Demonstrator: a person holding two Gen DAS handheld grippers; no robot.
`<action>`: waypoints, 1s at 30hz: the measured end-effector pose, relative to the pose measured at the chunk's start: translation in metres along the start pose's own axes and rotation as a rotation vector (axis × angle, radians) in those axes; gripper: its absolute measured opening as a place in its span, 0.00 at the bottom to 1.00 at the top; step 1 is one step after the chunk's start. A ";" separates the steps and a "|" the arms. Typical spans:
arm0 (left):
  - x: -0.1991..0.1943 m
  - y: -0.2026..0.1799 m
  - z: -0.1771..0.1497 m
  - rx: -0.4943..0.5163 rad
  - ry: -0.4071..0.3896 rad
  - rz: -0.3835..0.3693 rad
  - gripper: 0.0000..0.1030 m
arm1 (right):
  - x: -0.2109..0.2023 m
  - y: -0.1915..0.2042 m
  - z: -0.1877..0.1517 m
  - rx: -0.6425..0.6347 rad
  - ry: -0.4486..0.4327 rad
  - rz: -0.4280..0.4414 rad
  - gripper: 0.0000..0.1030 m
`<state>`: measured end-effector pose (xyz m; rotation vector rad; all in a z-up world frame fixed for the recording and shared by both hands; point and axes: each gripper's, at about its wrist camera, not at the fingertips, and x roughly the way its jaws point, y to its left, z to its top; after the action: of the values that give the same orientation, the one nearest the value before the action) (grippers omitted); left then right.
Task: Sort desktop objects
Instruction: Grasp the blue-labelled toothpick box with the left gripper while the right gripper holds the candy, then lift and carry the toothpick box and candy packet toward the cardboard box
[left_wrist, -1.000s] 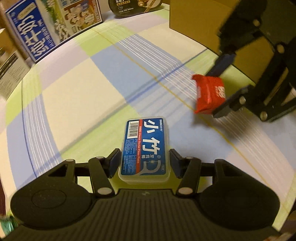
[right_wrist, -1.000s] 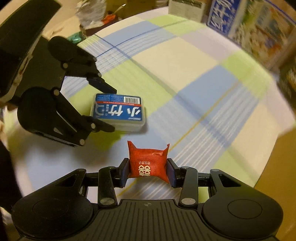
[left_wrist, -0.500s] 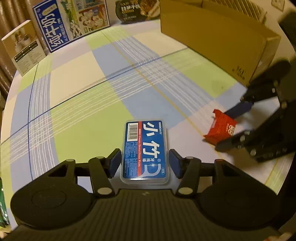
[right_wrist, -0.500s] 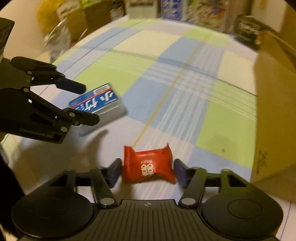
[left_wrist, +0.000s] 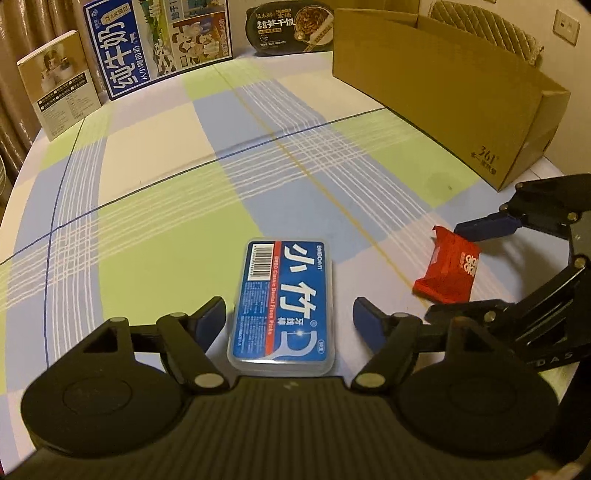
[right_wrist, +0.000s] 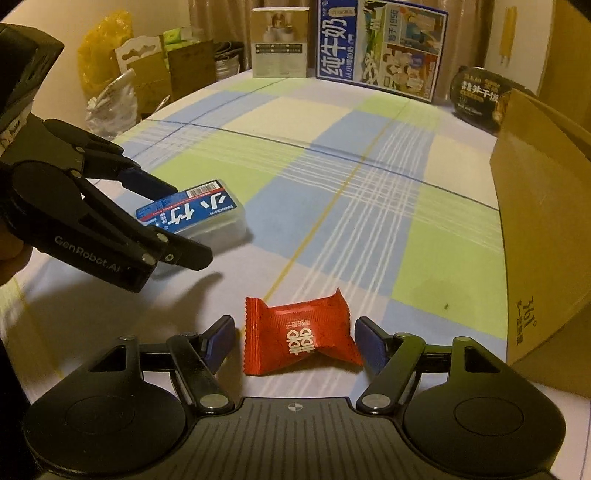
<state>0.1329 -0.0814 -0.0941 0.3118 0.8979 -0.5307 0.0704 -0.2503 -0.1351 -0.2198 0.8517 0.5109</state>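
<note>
the flat blue-labelled clear plastic floss-pick box (left_wrist: 282, 304) lies on the counter (left_wrist: 155, 192) between the pads of my left hand-held gripper (left_wrist: 288, 321); its jaws have just been opening and now stand spread, clear of both long sides; the crinkly red foil sweet packet (right_wrist: 301, 332) lies just to the right, between the pads of my right hand-held gripper (right_wrist: 293, 341), whose jaws have likewise been opening and touch nothing; to finish this release well i would lift each straight back, so no pad drags the slick box or snags the packet's crimped, serrated ends; the checked blue-green cloth looks smooth; a stiff brown cardboard box (left_wrist: 454, 92) stands beyond.
</note>
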 end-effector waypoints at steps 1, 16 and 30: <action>0.001 0.000 0.001 -0.003 -0.004 -0.001 0.70 | -0.004 0.000 -0.001 0.005 -0.002 -0.003 0.67; 0.010 -0.002 0.003 -0.013 0.025 0.009 0.52 | -0.012 0.002 -0.003 0.006 -0.020 -0.005 0.53; 0.006 -0.006 0.004 -0.029 0.009 0.011 0.50 | -0.020 0.000 -0.002 0.074 -0.067 -0.012 0.40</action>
<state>0.1353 -0.0901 -0.0969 0.2925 0.9112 -0.5061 0.0582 -0.2583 -0.1207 -0.1392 0.8019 0.4724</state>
